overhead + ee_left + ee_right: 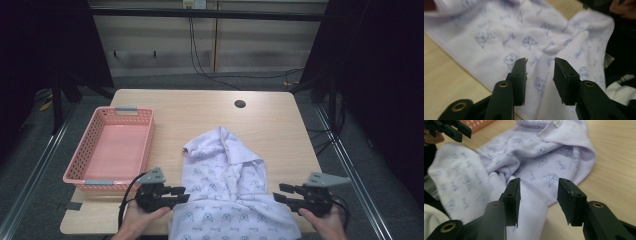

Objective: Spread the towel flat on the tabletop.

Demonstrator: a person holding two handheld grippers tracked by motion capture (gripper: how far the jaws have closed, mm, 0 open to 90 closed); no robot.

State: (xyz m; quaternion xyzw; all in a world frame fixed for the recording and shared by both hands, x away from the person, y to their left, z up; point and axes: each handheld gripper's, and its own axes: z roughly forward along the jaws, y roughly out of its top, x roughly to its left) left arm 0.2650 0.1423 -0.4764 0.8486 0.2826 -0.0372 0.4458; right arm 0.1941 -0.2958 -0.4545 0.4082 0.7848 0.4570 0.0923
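At the far left stands the pink basket [111, 147] on the table [270, 125]. Beside it our left gripper [181, 195] waits with jaws apart, holding nothing, just at the left edge of the towel [227, 190]. The towel lies crumpled at the near table edge. Our right gripper [280, 192] is released too. We judge this is the approach step; next each gripper must close on a towel edge.

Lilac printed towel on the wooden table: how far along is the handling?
Done: nothing evident; the lilac printed towel lies crumpled, the pink plastic basket holds nothing. In hand: open left tongs and right tongs flank its near edges, gripping nothing. Left: grasping, probably folding.
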